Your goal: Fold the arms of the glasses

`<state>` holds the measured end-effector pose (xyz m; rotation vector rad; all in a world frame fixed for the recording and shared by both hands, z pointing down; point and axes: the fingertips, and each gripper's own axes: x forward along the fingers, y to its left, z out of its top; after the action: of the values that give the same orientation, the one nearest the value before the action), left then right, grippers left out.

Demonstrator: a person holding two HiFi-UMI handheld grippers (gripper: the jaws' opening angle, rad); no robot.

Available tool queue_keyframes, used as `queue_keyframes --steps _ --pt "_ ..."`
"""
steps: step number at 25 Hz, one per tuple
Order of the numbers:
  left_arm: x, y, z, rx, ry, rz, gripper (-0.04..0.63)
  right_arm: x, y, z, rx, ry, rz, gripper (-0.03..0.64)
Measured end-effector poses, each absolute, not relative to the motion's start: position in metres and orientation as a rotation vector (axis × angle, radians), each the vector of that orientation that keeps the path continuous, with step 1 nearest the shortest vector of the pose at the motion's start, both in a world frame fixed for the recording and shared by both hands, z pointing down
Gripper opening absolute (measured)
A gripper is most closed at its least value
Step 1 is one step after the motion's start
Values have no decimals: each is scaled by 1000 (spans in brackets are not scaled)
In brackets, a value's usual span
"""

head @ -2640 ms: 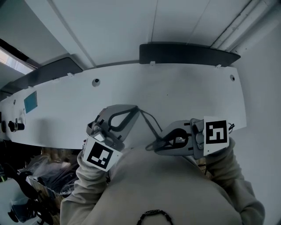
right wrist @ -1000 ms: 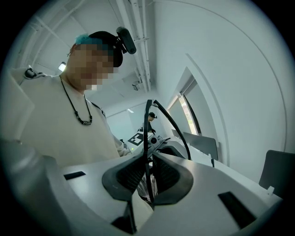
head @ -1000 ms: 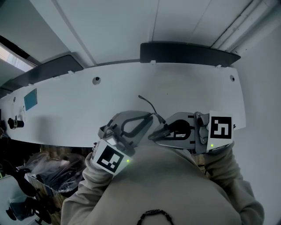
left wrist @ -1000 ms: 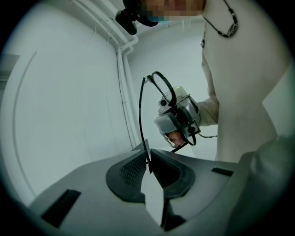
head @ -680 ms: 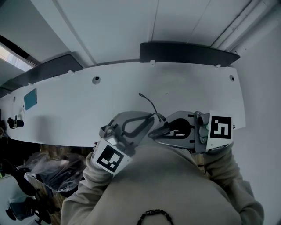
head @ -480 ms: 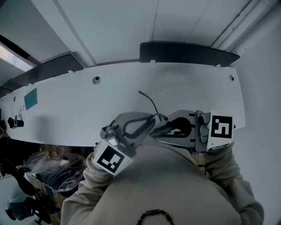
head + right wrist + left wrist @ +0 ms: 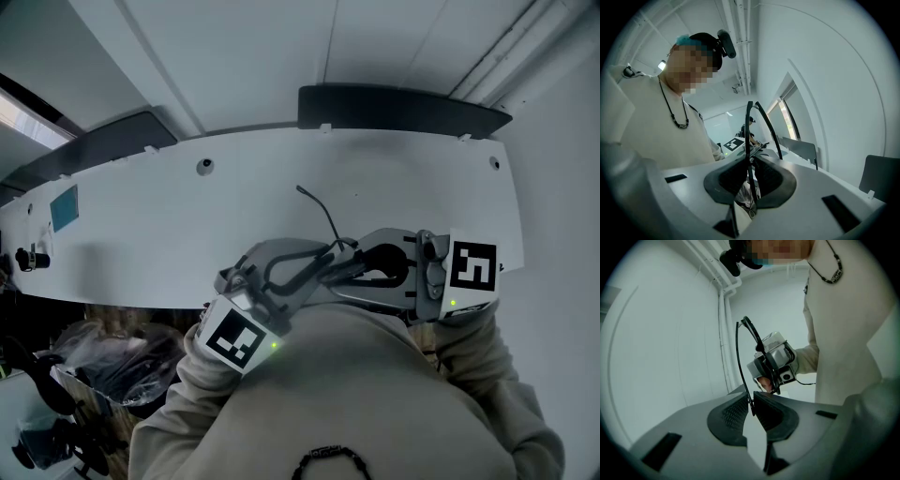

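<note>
Two grippers: the left gripper and the right gripper meet almost tip to tip, close against the person's chest and just above the near edge of a long white table.
Glasses: a thin, black-framed pair of glasses is held in the air between the two tools, clear of the tabletop. One slim arm juts away from the grippers over the table, its curved end free.
Left jaws: clenched on a thin black arm of the glasses, with the dark ribbed pads pinching it near its lower end. In the left gripper view that arm rises from the pads in a long arc.
Right jaws: clamped on the glasses as well, with a black strip of frame running up between the pads. In the right gripper view two thin black pieces climb above the pads and curve over. A pale, see-through part shows low between the pads, too unclear to name.
Fold: how far either arm is folded cannot be told.
Facing tools: the left gripper view looks across at the right gripper, with fingers wrapped under it.
Marker cubes: one cube sits at the left wrist and another cube at the right, both turned up to the head camera.
Person: a pale sweatshirt fills the foreground, with a dark beaded cord at the neck.
Backdrop: a dark panel stands along the table's far edge.
</note>
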<state>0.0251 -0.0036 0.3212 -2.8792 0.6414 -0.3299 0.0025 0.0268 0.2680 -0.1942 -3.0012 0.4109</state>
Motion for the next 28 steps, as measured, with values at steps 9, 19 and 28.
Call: queue_keyframes --steps 9,19,28 --pt "37 2 318 -2897 612 -313 37 13 25 267 -164 -3007 392 62" --pt "46 10 322 -2851 583 -319 48 16 24 268 -147 -3025 424 63" --pt "50 12 326 -2875 551 -313 65 19 32 270 -208 -3001 419 63"
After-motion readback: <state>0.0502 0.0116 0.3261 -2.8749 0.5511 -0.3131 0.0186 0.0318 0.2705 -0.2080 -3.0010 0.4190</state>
